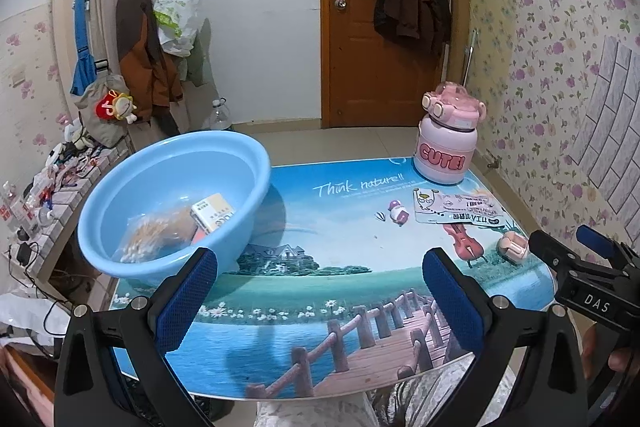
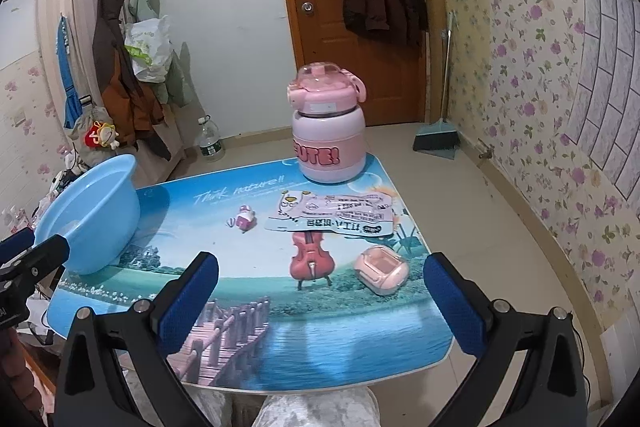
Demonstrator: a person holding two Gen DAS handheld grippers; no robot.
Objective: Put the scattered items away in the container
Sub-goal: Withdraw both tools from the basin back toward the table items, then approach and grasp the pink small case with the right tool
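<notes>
While both grippers hang above the near edge of the small table with the printed lake-and-bridge top (image 1: 320, 291), neither holds anything. The left gripper (image 1: 320, 291) has its blue-padded fingers (image 1: 186, 299) spread wide, and so does the right gripper (image 2: 320, 299).

The round light-blue plastic basin (image 1: 132, 227) sits at the table's far left corner. Inside it lie a clear bag of pale brown pieces (image 1: 156, 231) and a small white-and-yellow box (image 1: 212, 213) that leans tilted against the bag, its long axis running from lower left to upper right.

Still on the tabletop, a flat white printed packet (image 2: 332, 217) lies with its long axis across the table, left to right, its text upside down from this side. A tiny pink-and-white toy figure (image 2: 244, 219) lies just left of the packet. A pink rounded-square case (image 2: 382, 269) rests near the right edge, in front of the packet and between the right gripper's fingers in the right wrist view. A squat pink bottle marked "CUTE!" (image 2: 326, 131) stands upright at the far right corner, behind the packet.
</notes>
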